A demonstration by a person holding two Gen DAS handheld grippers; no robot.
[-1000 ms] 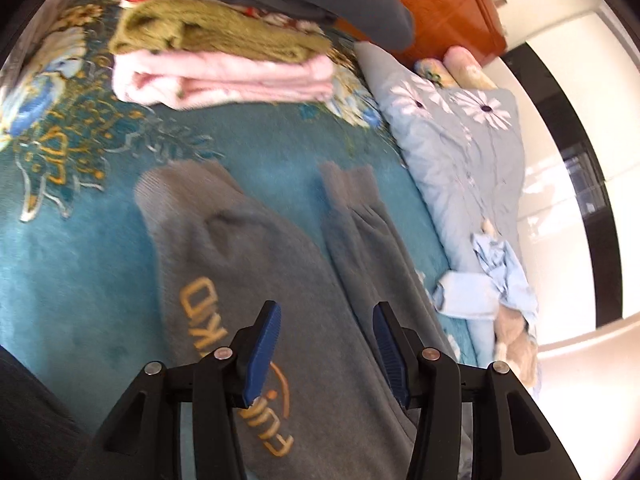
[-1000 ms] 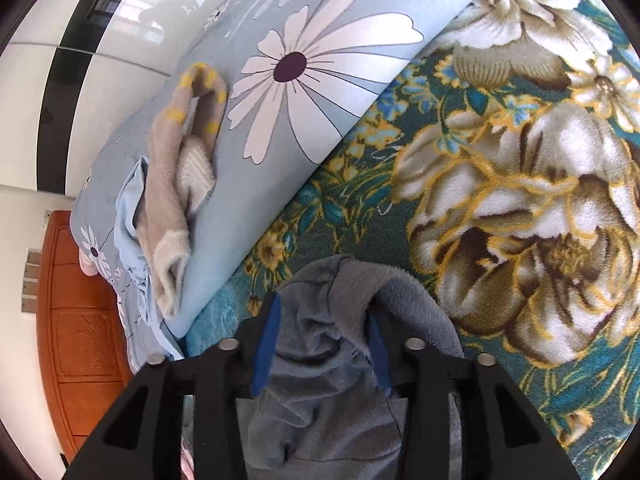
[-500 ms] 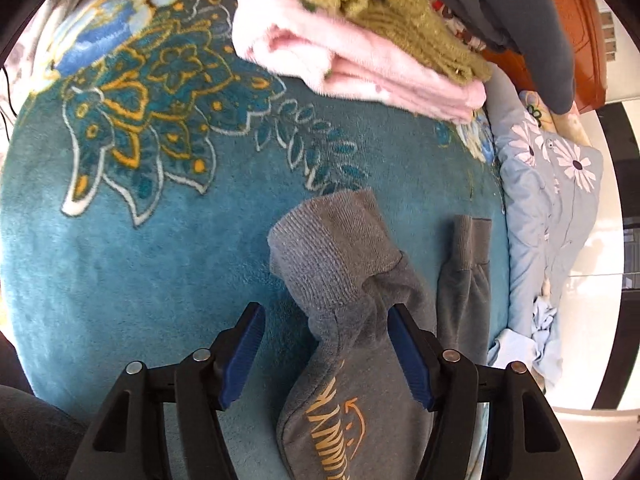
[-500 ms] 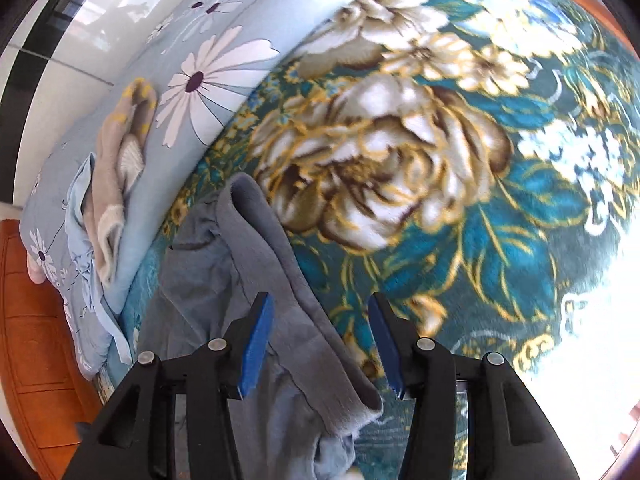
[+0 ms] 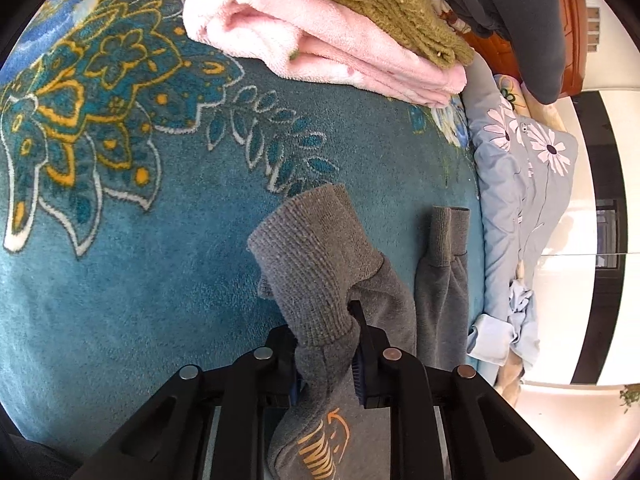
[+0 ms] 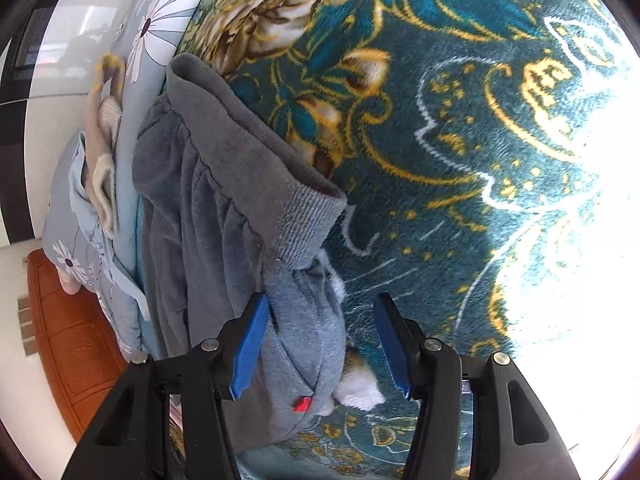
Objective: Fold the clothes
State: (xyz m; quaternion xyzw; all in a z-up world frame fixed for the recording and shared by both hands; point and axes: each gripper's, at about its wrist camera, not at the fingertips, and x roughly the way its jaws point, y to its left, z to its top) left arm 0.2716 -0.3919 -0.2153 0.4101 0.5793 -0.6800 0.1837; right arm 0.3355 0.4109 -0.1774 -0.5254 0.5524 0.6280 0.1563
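Two grippers are at work on one grey pair of sweatpants (image 5: 384, 312) lying on the teal floral blanket (image 5: 120, 280) of the bed: my left gripper (image 5: 326, 364) has just been closing and is now clamped on the ribbed cuff (image 5: 316, 264) of one leg, while my right gripper (image 6: 320, 344) has just been opening and stands apart over the waistband end (image 6: 248, 168), holding nothing. I judge this garment barely begun, since it lies at full length with the other leg (image 5: 440, 280) flat beside the gripped one. Both grippers tilt steeply down at the bed, and farther off a folded pile, pink towel (image 5: 320, 48) under olive knit (image 5: 384, 4), looks done.
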